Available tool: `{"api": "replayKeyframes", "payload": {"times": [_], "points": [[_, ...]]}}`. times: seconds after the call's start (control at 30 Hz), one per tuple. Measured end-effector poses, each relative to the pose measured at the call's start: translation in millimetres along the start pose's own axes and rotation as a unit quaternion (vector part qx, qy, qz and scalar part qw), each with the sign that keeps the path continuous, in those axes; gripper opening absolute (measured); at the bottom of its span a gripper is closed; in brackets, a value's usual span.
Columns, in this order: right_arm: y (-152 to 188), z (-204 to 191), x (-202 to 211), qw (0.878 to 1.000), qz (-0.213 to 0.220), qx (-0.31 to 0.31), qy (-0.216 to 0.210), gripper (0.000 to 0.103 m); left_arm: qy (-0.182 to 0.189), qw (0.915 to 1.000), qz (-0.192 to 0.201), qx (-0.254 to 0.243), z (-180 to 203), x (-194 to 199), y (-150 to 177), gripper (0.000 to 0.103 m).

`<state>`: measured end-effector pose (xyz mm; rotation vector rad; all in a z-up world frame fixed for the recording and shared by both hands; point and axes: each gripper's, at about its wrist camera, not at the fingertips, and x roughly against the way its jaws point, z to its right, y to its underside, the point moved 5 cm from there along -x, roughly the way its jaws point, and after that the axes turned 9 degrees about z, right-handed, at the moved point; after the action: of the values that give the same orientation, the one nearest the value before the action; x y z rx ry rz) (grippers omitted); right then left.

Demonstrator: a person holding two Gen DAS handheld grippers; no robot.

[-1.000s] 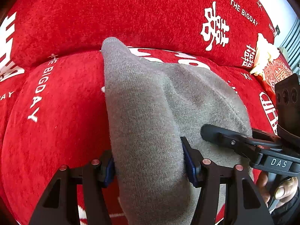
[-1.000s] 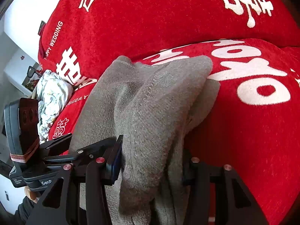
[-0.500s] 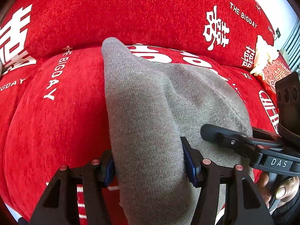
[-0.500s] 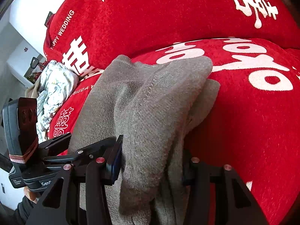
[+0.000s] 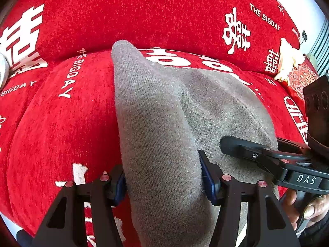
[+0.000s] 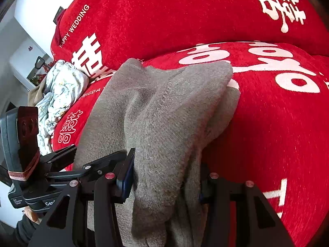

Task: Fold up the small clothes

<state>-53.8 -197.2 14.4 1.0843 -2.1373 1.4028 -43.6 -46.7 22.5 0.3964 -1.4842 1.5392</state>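
A grey knitted garment (image 5: 156, 123) hangs bunched and doubled over between both grippers, above a red sofa seat (image 5: 61, 133). My left gripper (image 5: 164, 183) is shut on its left fold, the blue pads pressing into the knit on either side. In the right wrist view the same grey garment (image 6: 164, 113) droops over my right gripper (image 6: 164, 181), which is shut on a thick bundle of its layers. Each gripper shows in the other's view: the right gripper (image 5: 250, 144) at the garment's right edge, the left gripper (image 6: 98, 152) at its left edge. The garment's lower part is hidden.
The red sofa backrest (image 6: 185, 20) with white lettering rises just behind the seat. A crumpled white floral cloth (image 6: 59, 94) lies at the sofa's left end. A cream cloth (image 5: 287, 61) and a red patterned item (image 5: 302, 78) sit at the right end. A person's hand (image 5: 314, 207) holds the right gripper.
Both grippers have carried the grey garment sideways to the left along the sofa; the lettering behind has slid to the right. The grips and the garment's shape look the same.
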Motion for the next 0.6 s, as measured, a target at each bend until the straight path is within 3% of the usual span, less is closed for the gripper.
{"api": "replayKeyframes", "payload": {"times": [0.6], "points": [[25.8,-18.5,12.8,0.999,0.020,0.023,0.013,0.051,-0.018,0.9997,0.017,-0.009,0.1,22.3,27.1,0.061]]}}
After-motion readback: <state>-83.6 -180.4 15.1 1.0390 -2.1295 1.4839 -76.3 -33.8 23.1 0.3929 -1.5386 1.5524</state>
